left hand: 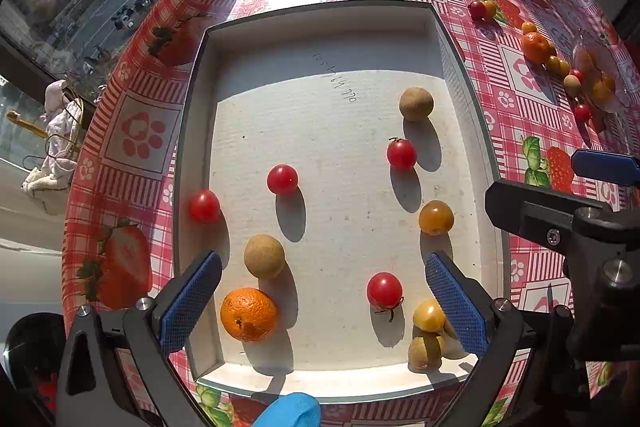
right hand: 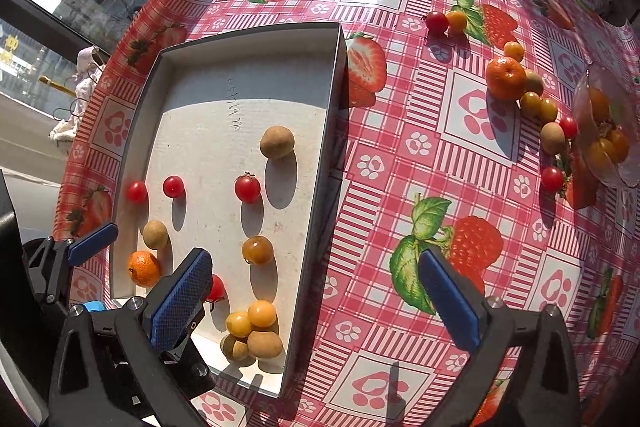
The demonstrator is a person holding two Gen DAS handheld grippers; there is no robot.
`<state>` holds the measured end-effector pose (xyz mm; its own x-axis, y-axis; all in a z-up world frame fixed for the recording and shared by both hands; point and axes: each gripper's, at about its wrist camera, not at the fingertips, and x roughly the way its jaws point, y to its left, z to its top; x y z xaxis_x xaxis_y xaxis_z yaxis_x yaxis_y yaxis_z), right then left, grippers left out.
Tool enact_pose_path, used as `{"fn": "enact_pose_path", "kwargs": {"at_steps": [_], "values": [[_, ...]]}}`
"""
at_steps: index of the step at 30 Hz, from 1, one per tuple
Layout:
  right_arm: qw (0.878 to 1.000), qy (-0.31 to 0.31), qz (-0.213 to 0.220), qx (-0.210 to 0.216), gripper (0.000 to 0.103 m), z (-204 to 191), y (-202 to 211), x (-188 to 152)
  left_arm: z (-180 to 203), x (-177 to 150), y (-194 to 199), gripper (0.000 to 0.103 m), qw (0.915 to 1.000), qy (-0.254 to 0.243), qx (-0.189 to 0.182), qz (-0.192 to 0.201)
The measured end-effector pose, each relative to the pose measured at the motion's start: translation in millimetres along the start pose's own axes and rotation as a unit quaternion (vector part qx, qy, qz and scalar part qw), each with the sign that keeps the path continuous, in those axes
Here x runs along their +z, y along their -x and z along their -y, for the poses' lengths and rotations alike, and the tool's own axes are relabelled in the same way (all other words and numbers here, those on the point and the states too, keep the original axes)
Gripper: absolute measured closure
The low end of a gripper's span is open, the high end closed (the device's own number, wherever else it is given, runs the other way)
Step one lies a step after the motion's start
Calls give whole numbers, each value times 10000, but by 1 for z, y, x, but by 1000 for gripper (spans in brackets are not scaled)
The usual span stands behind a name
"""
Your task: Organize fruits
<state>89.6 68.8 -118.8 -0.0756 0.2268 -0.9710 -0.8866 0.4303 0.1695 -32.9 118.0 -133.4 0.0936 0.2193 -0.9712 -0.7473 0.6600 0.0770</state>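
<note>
Shallow white box (left hand: 320,27) on a table covered by a red-checked strawberry tablecloth (right hand: 400,155), beside a window. Left gripper (left hand: 324,303) hovers over the near end of the box, jaws wide apart and holding nothing. Between its blue pads lie an orange (left hand: 249,314), a brown longan (left hand: 264,256) and a stemmed cherry tomato (left hand: 384,290); yellow and brown fruits (left hand: 427,331) cluster in the near right corner, touching one another, partly hidden by the right pad. Farther in the box lie scattered tomatoes (left hand: 282,179), an amber fruit (left hand: 436,217) and another longan (left hand: 416,103).

Right gripper (right hand: 316,291) hangs over the box's right wall and the bare cloth, jaws likewise apart and empty. Well apart on the cloth, unsorted fruits run in a line: a second orange (right hand: 505,78), small tomatoes (right hand: 436,21) and yellow fruits (right hand: 531,104), ending at a clear plastic container (right hand: 608,131) holding more.
</note>
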Motion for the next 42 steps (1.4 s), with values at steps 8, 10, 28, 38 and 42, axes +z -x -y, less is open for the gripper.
{"fn": "enact_pose_path", "kwargs": {"at_steps": [8, 10, 28, 38, 42], "values": [[10000, 44, 16, -28, 0, 1, 2, -3, 9, -4, 5, 0, 10000, -67, 43, 6], [10000, 40, 17, -29, 0, 2, 3, -3, 10, -5, 6, 0, 9999, -82, 56, 17], [10000, 58, 16, -43, 0, 3, 6, -7, 14, -11, 11, 0, 9998, -170, 119, 47], [10000, 81, -18, -37, 0, 1, 5, -8, 13, -12, 9, 0, 9997, -198, 119, 31], [10000, 86, -19, -40, 0, 0, 4, -8, 12, -12, 9, 0, 9997, -201, 115, 28]]}}
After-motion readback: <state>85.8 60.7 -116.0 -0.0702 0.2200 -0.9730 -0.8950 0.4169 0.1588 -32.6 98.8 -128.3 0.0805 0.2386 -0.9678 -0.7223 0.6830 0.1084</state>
